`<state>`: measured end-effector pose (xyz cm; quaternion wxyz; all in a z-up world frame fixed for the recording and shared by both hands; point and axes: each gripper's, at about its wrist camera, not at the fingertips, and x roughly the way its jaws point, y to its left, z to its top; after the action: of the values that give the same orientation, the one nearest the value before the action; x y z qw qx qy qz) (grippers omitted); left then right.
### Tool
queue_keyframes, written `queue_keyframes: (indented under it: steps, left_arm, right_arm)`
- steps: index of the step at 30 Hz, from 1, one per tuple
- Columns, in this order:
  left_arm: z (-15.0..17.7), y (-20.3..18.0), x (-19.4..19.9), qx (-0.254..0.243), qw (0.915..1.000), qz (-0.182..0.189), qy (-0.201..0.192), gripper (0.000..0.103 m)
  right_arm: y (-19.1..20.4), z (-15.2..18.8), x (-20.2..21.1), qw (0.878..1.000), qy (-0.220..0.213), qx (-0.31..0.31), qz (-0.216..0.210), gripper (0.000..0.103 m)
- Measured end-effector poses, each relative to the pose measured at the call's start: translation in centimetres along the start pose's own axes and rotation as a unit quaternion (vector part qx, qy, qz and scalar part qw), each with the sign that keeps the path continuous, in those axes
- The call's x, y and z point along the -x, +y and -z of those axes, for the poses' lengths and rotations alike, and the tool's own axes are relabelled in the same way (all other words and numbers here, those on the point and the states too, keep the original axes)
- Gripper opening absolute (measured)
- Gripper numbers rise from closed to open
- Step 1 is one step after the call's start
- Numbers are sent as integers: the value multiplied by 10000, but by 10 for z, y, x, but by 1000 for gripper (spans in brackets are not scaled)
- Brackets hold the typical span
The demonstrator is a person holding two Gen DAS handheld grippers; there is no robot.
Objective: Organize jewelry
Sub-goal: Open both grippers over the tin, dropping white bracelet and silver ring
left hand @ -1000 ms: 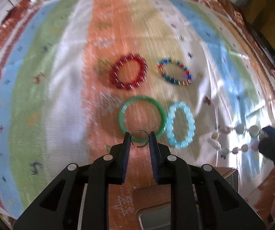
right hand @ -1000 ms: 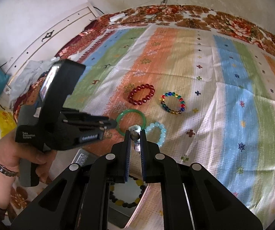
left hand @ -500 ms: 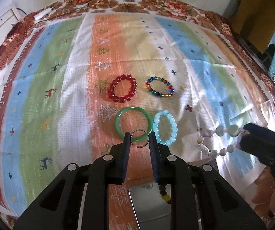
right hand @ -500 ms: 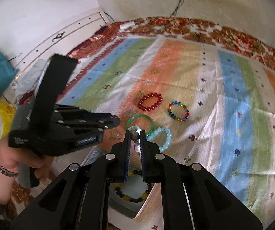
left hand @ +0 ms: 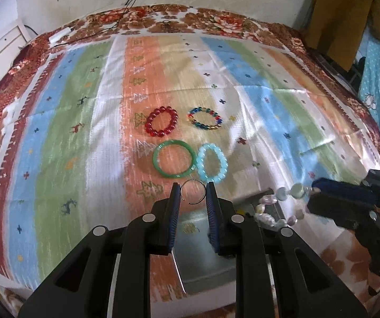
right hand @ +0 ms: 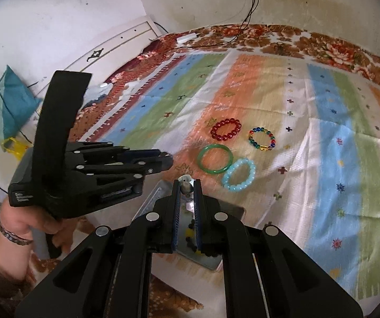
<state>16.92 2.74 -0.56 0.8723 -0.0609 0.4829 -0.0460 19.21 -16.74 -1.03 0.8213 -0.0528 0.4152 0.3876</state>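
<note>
A: What do the grippers hold?
B: Left gripper (left hand: 192, 193) clamps a thin wire ring (left hand: 193, 191); right gripper (right hand: 187, 185) pinches a pale beaded bracelet (left hand: 282, 198) above the open metal box (right hand: 160, 198).
A: Free space?
B: Striped cloth (left hand: 65, 137) lies bare leftward.

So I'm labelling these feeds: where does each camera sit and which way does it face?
Left wrist: on the left gripper, looking down at the striped cloth; its fingers pinch a wire ring; the right gripper enters at right.
Right wrist: on the right gripper, facing likewise; the left gripper and a hand show.
Shared: four bracelets, a tin.
</note>
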Motion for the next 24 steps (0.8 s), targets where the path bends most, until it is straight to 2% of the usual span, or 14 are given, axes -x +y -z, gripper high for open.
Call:
queue_keyframes:
  steps: [8, 16, 19, 21, 24]
  left_arm:
    - [27, -8, 7, -80, 9999, 87, 45, 19]
    - [33, -13, 1, -197, 9997, 18, 170, 20]
    - [33, -9, -1, -147, 9997, -37, 199, 30]
    - [31, -4, -1, -75, 9998, -64, 182, 31]
    - [28, 5, -1, 106, 9998, -20, 188, 33]
  right_arm:
    - [6, 18, 6, 10000, 64, 20, -36, 10]
    - [11, 26, -1, 9995, 287, 51, -101, 11]
    - [7, 27, -5, 9994, 333, -84, -70, 20]
    - [1, 26, -5, 9994, 282, -204, -29, 32]
    - [-6, 24, -7, 9992, 271, -278, 31, 32]
